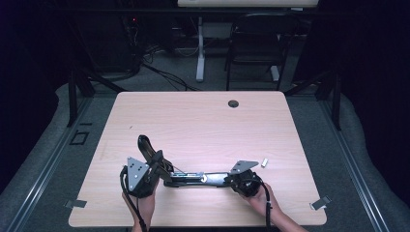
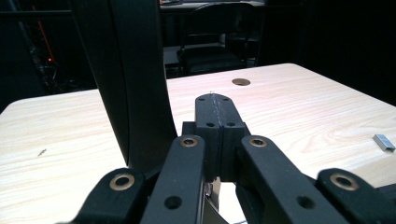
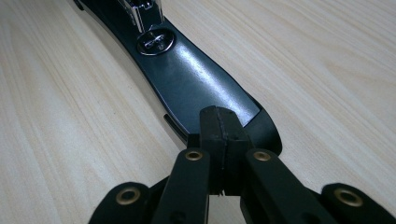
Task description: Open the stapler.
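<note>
With the opened stapler (image 1: 193,178) lying flat near the table's (image 1: 203,121) front edge, its lid swung up beside the closed, empty left gripper (image 2: 215,116), and the right gripper (image 3: 223,128) shut, tips pressing its base, one slip could snap the lid down.

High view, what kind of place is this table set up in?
Probably a lab or recording workspace: a light wooden desk with a cable hole, dark curtains around it, and a black chair beside tangled cables on the floor.
</note>
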### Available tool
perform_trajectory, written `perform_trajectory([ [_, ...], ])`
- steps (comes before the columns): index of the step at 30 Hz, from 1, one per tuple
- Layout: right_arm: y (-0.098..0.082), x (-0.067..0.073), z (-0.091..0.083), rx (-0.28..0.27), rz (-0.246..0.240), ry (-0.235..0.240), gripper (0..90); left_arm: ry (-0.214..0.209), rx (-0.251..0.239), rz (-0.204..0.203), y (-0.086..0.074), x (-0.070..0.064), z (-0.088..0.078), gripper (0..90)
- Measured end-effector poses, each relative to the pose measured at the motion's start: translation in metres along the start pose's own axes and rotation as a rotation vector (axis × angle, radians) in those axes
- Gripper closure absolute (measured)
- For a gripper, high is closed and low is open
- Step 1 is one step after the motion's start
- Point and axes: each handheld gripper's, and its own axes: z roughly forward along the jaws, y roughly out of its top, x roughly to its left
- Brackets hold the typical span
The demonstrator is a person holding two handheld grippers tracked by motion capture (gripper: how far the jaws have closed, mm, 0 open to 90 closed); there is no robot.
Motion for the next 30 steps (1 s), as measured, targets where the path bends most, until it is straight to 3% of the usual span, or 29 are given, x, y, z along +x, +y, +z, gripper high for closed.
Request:
perform_trajectory([
  [23, -0.0002, -0.0002, 0.0001, -0.002, 0.003, 0.002, 90.0, 0.025, -0.007, -0.008, -0.0021, 0.0043, -0.0035, 90.0],
  [30, -0.0002, -0.0002, 0.0001, -0.004, 0.004, 0.001, 90.0, 0.068, 0.004, -0.028, -0.0032, 0.0087, -0.0057, 90.0],
])
